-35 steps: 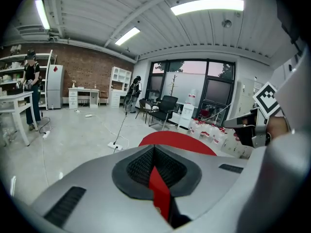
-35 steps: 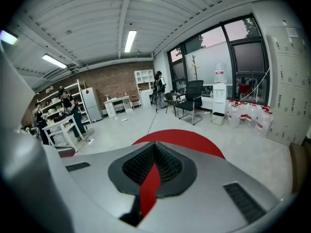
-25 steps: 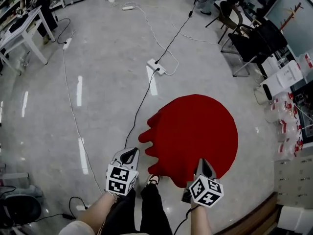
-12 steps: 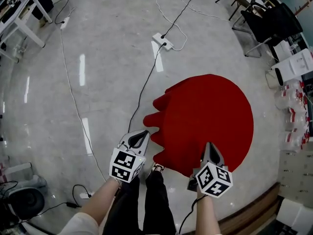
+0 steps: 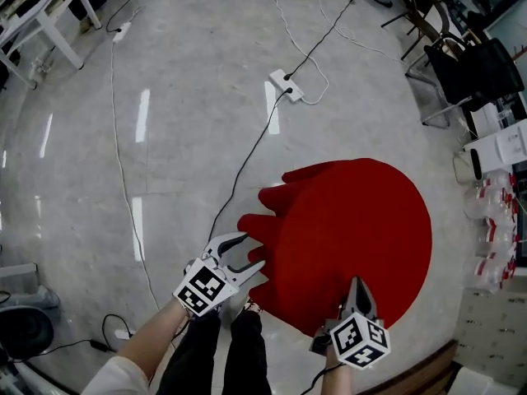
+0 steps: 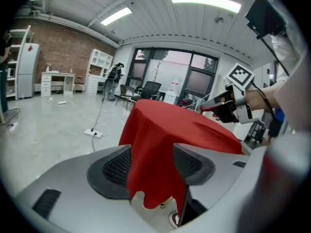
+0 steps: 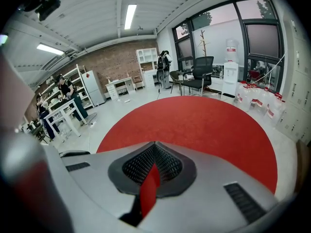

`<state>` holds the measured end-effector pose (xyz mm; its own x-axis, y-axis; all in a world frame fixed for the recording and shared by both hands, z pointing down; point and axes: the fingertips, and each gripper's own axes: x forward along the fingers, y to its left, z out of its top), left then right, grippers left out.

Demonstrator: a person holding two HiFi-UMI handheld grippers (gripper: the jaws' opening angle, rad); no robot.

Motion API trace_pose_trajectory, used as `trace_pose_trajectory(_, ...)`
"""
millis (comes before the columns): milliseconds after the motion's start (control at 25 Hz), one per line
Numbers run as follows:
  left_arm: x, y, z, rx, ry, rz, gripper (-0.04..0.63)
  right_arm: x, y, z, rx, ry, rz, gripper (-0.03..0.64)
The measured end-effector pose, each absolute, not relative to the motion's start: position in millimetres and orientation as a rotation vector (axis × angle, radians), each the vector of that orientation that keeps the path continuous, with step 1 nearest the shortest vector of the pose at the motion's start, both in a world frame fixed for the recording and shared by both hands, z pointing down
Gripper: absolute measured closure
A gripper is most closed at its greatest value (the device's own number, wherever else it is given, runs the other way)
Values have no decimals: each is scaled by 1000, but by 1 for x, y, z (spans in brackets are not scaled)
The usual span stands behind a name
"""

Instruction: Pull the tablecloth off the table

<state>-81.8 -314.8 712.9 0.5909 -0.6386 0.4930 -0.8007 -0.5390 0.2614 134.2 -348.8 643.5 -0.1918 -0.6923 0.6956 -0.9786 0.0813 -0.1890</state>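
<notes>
A red round tablecloth (image 5: 354,229) covers a table and hangs in folds on its left side. My left gripper (image 5: 251,252) is at those folds, and its jaws have just been opening. In the left gripper view a hanging fold of the tablecloth (image 6: 160,130) lies loosely between the wide-apart jaws of the left gripper (image 6: 151,149). My right gripper (image 5: 356,283) is at the near edge of the cloth, shut. The right gripper view shows a red strip of the tablecloth (image 7: 194,125) pinched in the right gripper (image 7: 153,149). The right gripper (image 6: 206,108) also shows across the table in the left gripper view.
A white power strip (image 5: 286,85) with cables lies on the shiny floor beyond the table. A white desk (image 5: 41,15) stands at the far left and black chairs (image 5: 469,64) at the far right. Water bottles (image 5: 494,229) stand to the right. The person's legs (image 5: 222,352) are between the grippers.
The left gripper has sunk and turned toward the cloth's hanging folds, and its jaws have gone from shut to open. The right gripper stays shut at the cloth's near edge, a little lower.
</notes>
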Motion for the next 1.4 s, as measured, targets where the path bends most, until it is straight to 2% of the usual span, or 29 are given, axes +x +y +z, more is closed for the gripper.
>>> trace_pose_trajectory(120,-74,-318,725,2441,-1016,548,278,133,-352,644,1637,-1940,896,592)
trace_pose_trajectory(320,-68,-335,740,2531,-950,652,241,136,-355,646,1638,-1945,909,592)
trace_pose_trajectory(960,-32,-370,756,2679,-670,646,233,137,-355,654,1612,-2002,961,592)
trace_pose_trajectory(1080,-27,-369,755,2715,-645,666,308,137,-355,656,1612,-2007,973,592)
trace_pose_trajectory(1200,-24,-371,752,2722,-644,663,339,137,-356,655,1614,-2009,981,592)
trace_pose_trajectory(1400,-25,-370,748,2684,-672,638,437,135,-355,651,1611,-2017,989,592)
